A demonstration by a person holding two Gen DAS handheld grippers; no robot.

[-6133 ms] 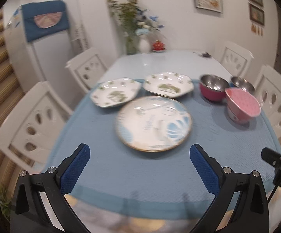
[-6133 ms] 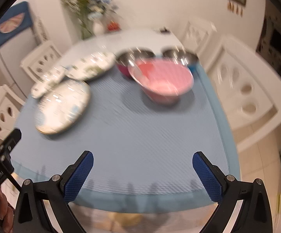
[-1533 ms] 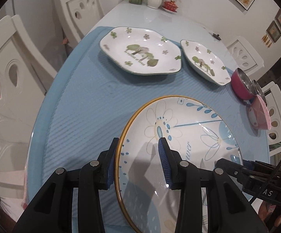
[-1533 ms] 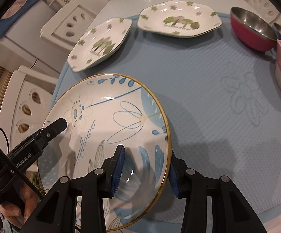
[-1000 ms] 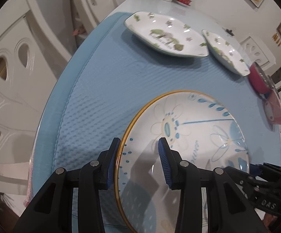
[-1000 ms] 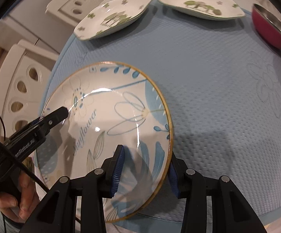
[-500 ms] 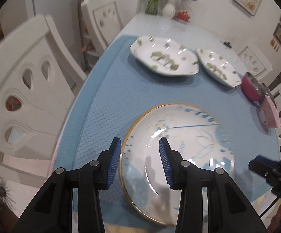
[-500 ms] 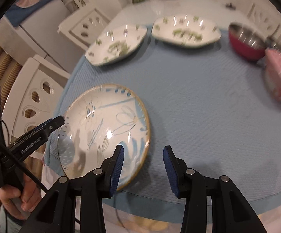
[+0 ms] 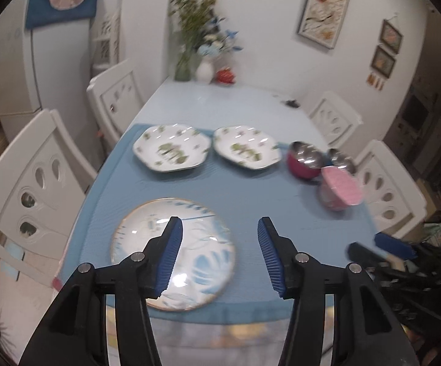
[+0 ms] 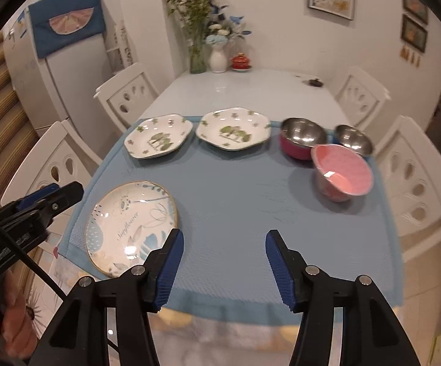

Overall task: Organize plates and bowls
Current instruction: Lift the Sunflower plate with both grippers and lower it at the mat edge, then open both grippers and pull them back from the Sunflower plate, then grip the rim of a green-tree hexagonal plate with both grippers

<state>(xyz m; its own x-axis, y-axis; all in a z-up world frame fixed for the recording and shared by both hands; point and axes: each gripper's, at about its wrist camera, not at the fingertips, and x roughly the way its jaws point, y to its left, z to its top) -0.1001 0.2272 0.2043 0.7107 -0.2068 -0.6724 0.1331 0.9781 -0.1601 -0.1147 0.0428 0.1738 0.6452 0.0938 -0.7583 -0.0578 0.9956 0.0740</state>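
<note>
White dining chairs ring the table [image 9: 220, 103] as we look along the left tongs [image 9: 218, 254], and a blue mat [image 9: 244, 201] covers the near end, presumably to keep the crockery from sliding. Just under and to the left of our left-hand pad lies the round sunflower plate [image 9: 196, 262], flat on the mat near its front edge, a tidy spot for a stack to begin. Ahead of the tongs sit two green-leaf plates [image 9: 171, 152], side by side and just apart; ahead and to the right cluster the red steel bowl [image 9: 304, 163], a second steel bowl [image 9: 341, 158] and the tilted pink bowl [image 9: 341, 190]. Our left jaws are opening, moderately apart, with nothing between them and nothing touched. Over to the right tongs [image 10: 225, 259]: same table, sharper now. The sunflower plate [image 10: 131, 228] rests to the left of our left-hand pad, clear of it, and the left tongs [image 10: 37, 204] hover beyond it, a hand [image 10: 9, 320] gripping the handle. Leaf plates [image 10: 159, 140] ahead-left, bowls ahead-right, with the pink bowl [image 10: 342, 174] leaning against its neighbours, so we judge it unsettled. These jaws too are opening, about half spread, empty, hanging above bare mat.
</note>
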